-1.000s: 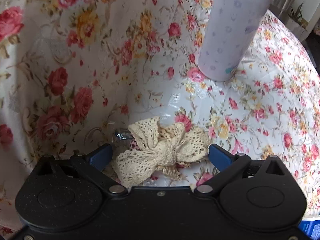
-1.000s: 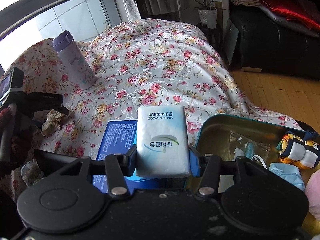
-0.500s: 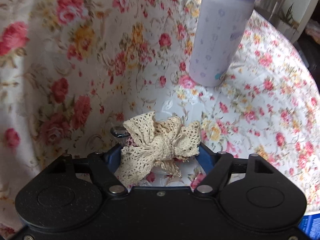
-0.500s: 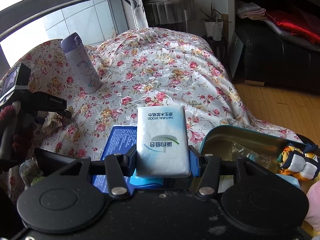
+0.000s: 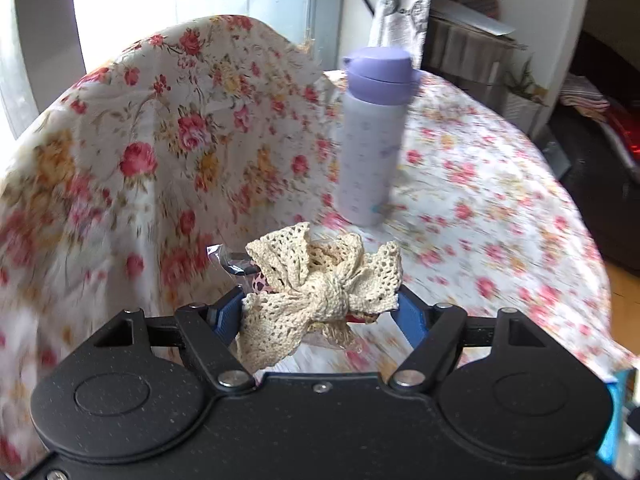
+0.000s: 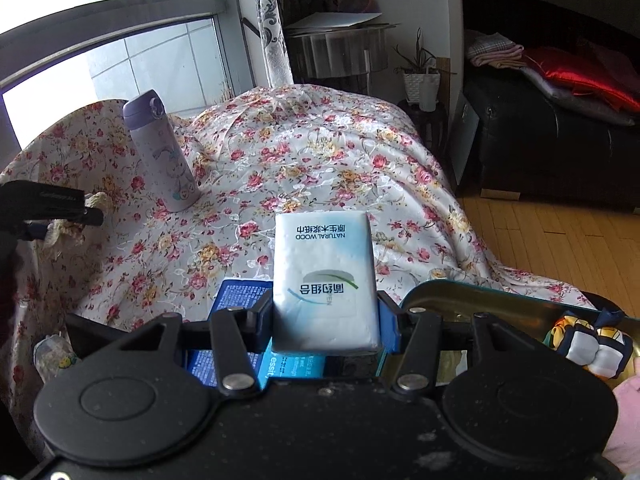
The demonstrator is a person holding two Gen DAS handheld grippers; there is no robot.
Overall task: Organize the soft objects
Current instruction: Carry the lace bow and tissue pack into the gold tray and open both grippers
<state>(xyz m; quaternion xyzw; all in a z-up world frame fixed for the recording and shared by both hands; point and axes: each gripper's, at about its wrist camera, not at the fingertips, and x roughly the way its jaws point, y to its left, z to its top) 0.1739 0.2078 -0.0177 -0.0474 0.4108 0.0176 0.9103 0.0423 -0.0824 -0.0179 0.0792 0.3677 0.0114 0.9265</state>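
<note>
Here the left gripper (image 5: 320,304) was clamped on a cream lace bow (image 5: 320,284), its blue pads (image 5: 226,312) pressing the bow from both sides. The bow was held off the floral cloth (image 5: 480,200), just in front of a purple bottle (image 5: 374,136) that stood upright on the cloth. A small clear-wrapped clip (image 5: 232,260) stuck out behind the bow on its left side (too blurred to say more). In the right wrist view the same gripper showed at the left edge, left of the bottle (image 6: 160,152), with the bow (image 6: 72,220) in its grip.

The right gripper (image 6: 326,316) was closed on a white tissue pack (image 6: 324,280), which stood up between its fingers, the printed text upside down. Under the pack lay a blue box (image 6: 236,296) on the cloth (image 6: 320,168). Just right of the pack sat an open green tin (image 6: 500,300), and a small plush toy (image 6: 588,344) lay at the tin's right end, touching its rim.
</note>
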